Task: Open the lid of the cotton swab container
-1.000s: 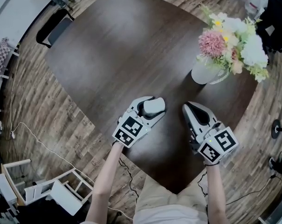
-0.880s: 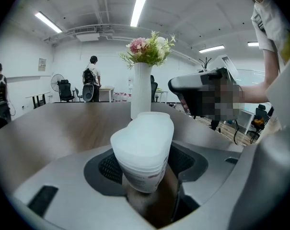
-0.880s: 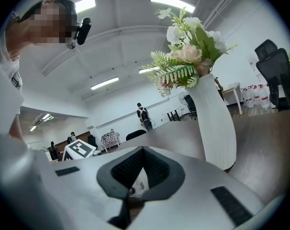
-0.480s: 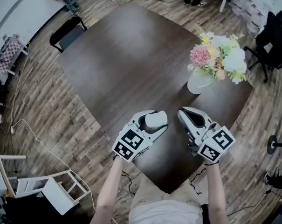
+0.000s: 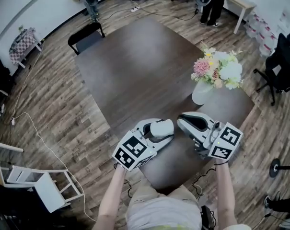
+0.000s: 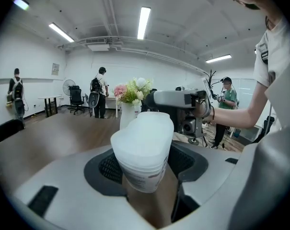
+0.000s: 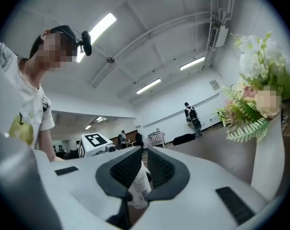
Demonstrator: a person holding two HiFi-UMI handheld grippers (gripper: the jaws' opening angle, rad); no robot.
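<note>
White cotton swab container (image 6: 142, 150) sits clamped in the left tool (image 5: 162, 129), just beside the closed right tool (image 5: 181, 121).

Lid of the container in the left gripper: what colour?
White plastic lid on the labelled cotton swab container; clearest in left gripper view.

The cotton swab container (image 6: 144, 172) is a small white tub with a printed label round its body, which narrows toward the base. Its pale, wavy-edged lid (image 6: 143, 134) sits closed on top. It stands nearly upright, tipped slightly, clamped at the sides between the jaws of the left gripper (image 5: 165, 129). In the head view it is held over the table just off centre, toward 5 o'clock.
</note>
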